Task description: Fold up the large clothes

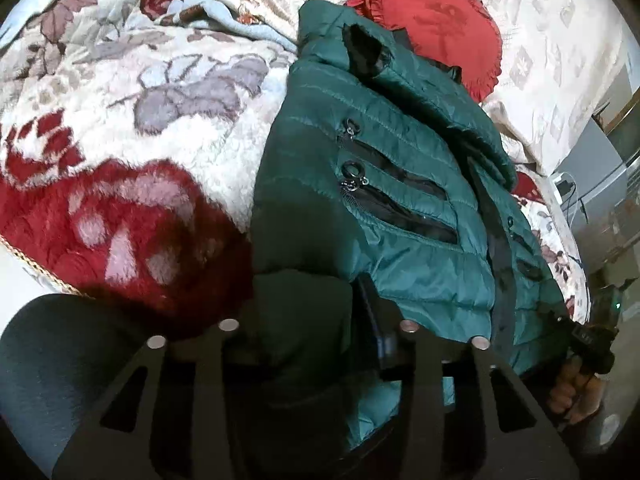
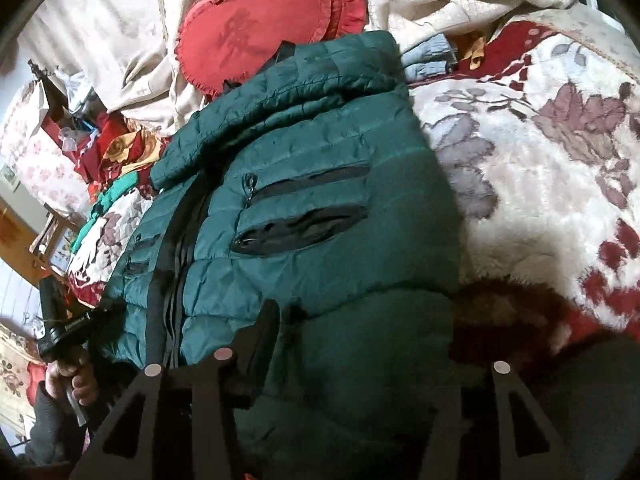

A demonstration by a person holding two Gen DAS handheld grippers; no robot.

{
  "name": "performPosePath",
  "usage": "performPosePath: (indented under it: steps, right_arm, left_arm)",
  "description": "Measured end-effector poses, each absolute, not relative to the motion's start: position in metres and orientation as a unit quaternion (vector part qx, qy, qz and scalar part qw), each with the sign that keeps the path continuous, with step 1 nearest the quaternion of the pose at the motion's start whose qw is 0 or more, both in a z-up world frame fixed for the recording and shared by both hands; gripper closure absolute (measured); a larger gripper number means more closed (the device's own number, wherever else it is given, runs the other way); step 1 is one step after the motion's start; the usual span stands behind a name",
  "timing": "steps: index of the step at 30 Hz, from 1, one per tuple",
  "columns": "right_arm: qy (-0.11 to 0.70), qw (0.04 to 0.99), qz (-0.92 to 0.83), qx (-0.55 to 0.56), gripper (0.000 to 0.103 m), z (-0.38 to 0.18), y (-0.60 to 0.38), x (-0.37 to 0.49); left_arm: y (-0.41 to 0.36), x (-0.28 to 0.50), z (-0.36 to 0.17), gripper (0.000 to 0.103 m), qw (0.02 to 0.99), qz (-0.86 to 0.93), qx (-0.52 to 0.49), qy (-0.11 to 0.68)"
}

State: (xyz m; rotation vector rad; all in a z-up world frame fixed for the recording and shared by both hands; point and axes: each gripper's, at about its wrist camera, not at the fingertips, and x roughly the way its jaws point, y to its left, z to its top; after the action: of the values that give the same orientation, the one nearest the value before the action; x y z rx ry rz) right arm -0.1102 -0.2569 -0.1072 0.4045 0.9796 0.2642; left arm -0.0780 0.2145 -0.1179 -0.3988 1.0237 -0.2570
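A dark green quilted jacket (image 1: 380,200) (image 2: 300,200) with black zip pockets lies on a floral blanket, collar toward the far end and its sides turned in. My left gripper (image 1: 308,292) hangs over the jacket's near hem, open. One dark finger (image 1: 374,316) shows, and shaded jacket cloth fills the gap beside it. My right gripper (image 2: 360,312) stands open over the same hem from the other side, with its left finger (image 2: 266,328) resting against the fabric. Each view catches the other gripper, held in a hand, at the jacket's edge (image 1: 592,336) (image 2: 60,320).
The fluffy white, red and grey floral blanket (image 1: 140,120) (image 2: 540,160) covers the bed. A red frilled cushion (image 1: 432,20) (image 2: 256,28) lies beyond the collar on a beige cover (image 1: 540,60) (image 2: 100,32). Crumpled clothes (image 2: 120,152) are piled at the bed's edge.
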Motion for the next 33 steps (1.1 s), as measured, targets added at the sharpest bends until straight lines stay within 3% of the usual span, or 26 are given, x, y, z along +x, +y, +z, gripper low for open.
performPosePath:
  steps: [2,4,6,7,8,9,10,11,33]
  right_arm:
    - [0.473,0.851,0.127,0.188,0.056,-0.110,-0.255,-0.110]
    - [0.496,0.837,0.131,0.190,0.056,-0.118,-0.253,-0.108]
    - [0.500,0.834,0.133,0.190,0.056,-0.120,-0.253,-0.107]
    - [0.493,0.837,0.134,0.193,0.056,-0.118,-0.254,-0.108]
    - [0.476,0.844,0.144,0.200,0.056,-0.114,-0.255,-0.110]
    - [0.465,0.848,0.154,0.203,0.057,-0.110,-0.256,-0.112]
    - [0.458,0.851,0.159,0.203,0.061,-0.107,-0.255,-0.114]
    - [0.447,0.857,0.163,0.197,0.065,-0.102,-0.254,-0.116]
    - [0.433,0.879,0.122,0.162,0.068,-0.101,-0.248,-0.118]
  left_arm:
    - [0.206,-0.078,-0.120,0.043,0.843,-0.135,-0.171,0.492]
    - [0.193,-0.079,-0.122,0.037,0.840,-0.151,-0.145,0.501]
    - [0.190,-0.080,-0.123,0.037,0.842,-0.152,-0.135,0.500]
    - [0.191,-0.081,-0.122,0.040,0.843,-0.153,-0.137,0.497]
    - [0.193,-0.082,-0.119,0.057,0.846,-0.155,-0.141,0.490]
    - [0.197,-0.084,-0.117,0.065,0.850,-0.152,-0.147,0.482]
    - [0.202,-0.086,-0.115,0.079,0.854,-0.146,-0.158,0.474]
    - [0.205,-0.086,-0.115,0.085,0.855,-0.145,-0.164,0.471]
    - [0.198,-0.087,-0.114,0.086,0.868,-0.129,-0.148,0.456]
